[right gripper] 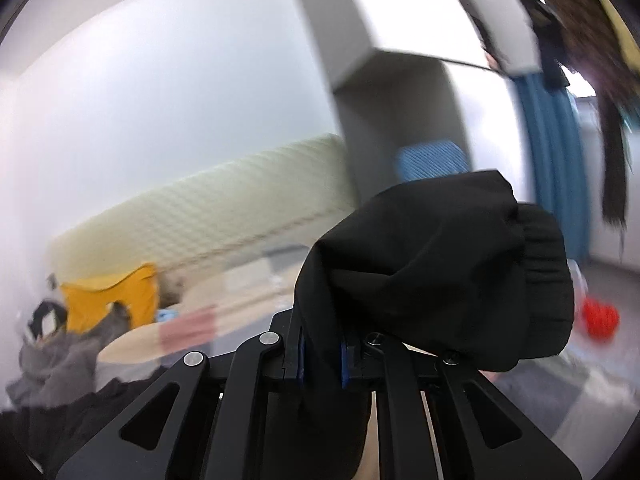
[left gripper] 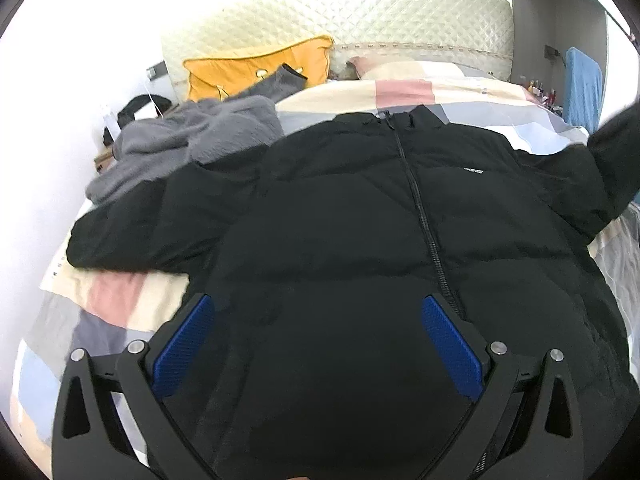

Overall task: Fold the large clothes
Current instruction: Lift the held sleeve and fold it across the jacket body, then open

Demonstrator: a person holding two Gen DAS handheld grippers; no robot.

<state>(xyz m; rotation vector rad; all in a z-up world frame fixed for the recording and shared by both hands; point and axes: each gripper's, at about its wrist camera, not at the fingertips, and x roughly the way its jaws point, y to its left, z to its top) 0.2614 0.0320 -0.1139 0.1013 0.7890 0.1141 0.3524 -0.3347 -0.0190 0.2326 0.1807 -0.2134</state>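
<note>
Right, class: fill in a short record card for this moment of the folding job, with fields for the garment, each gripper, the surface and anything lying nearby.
garment: black padded jacket, zipped, spread front-up
surface: bed with patchwork quilt
left gripper: jaws wide open, over the jacket's hem, holding nothing
right gripper: jaws shut on the jacket's sleeve cuff, lifted off the bed
nearby: grey fleece garment, yellow pillow

Looking matt, smooth cloth: black jacket point(left gripper: 340, 216). Showing fluffy grey fleece point(left gripper: 192, 136), glossy quilted headboard point(left gripper: 360, 16), ribbed blue fingers point(left gripper: 452, 344).
</note>
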